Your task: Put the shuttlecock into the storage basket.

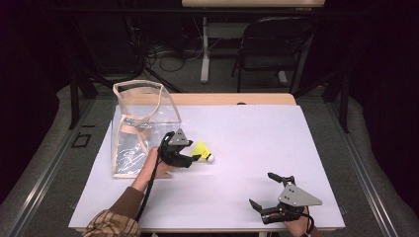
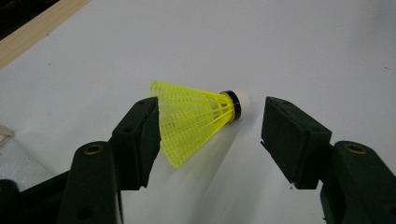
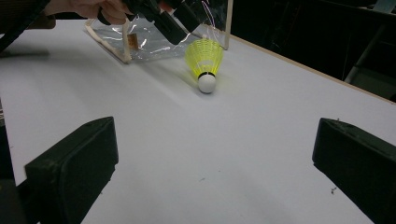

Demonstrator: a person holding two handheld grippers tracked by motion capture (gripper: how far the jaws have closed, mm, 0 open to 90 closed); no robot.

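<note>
At the left of the high view a clear plastic bag point(image 1: 141, 126) with beige trim stands open on the white table point(image 1: 257, 148); just to its right the left gripper point(image 1: 190, 159) reaches over a yellow shuttlecock point(image 1: 202, 149), which lies on its side on the table beside the bag.

The relation that matters is the shuttlecock's long axis against the jaw gap; in the left gripper view the shuttlecock point(image 2: 196, 116) lies across the gap, skirt toward the left jaw and white cork toward the right one; the skirt's rim sits at or against the left pad, while clear table shows between the cork and the right pad; the jaws stand about half open with nothing pinched yet, so a close would likely squeeze it end to end.

Far right, the right gripper point(image 1: 267, 190) rests near the table's front edge, jaws spread wide and holding nothing, well apart from the shuttlecock; the left hand is plainly the nearer.

The right gripper view looks at the shuttlecock point(image 3: 204, 60) cork-first, with the bag point(image 3: 154, 39) close behind the skirt; the left gripper view gives the pad gaps.
</note>
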